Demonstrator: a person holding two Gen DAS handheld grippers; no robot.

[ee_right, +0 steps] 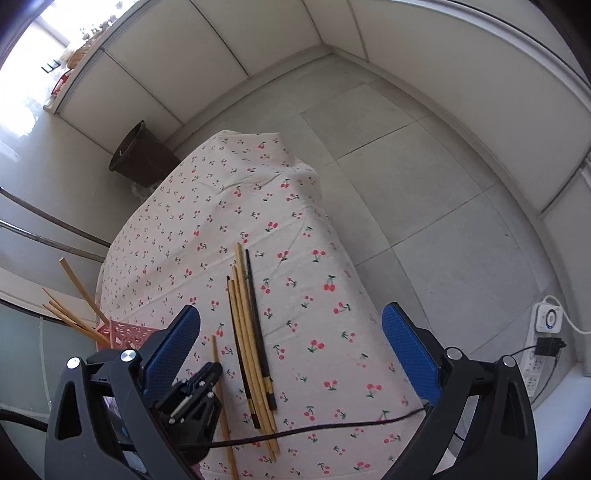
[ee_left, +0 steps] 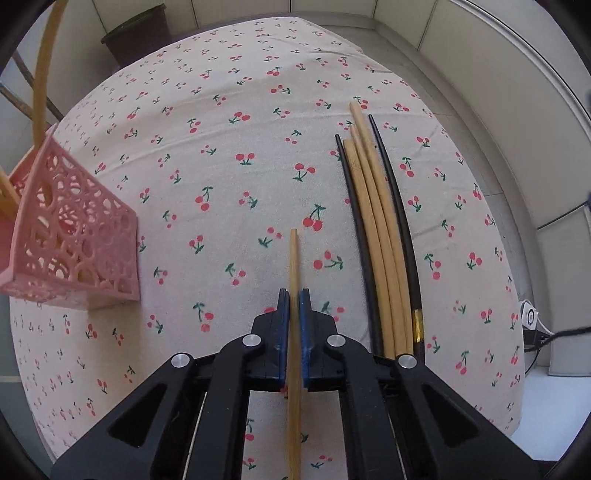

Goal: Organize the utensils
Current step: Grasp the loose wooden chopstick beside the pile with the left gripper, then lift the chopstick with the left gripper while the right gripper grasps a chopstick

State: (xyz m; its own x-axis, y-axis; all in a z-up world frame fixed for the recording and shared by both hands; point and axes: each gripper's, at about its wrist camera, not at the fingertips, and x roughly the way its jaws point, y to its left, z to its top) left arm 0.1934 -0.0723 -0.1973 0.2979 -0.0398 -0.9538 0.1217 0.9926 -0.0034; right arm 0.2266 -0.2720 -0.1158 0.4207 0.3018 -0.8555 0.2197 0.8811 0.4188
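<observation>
Protruding forward between closed left gripper (ee_left: pixel 294 295) jaws, bamboo chopstick (ee_left: pixel 293 254).

Cherry-print tablecloth (ee_right: pixel 236 206), grey tiled floor (ee_right: pixel 424 192), pale panelled walls (ee_right: pixel 258 33), dark bin (ee_right: pixel 142 155), bright window (ee_right: pixel 33 62)

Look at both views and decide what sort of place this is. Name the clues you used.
Probably a room in a home: a cherry-print tablecloth over a small table, a tiled floor, a dark bin by the wall, and a power strip on the floor.
</observation>
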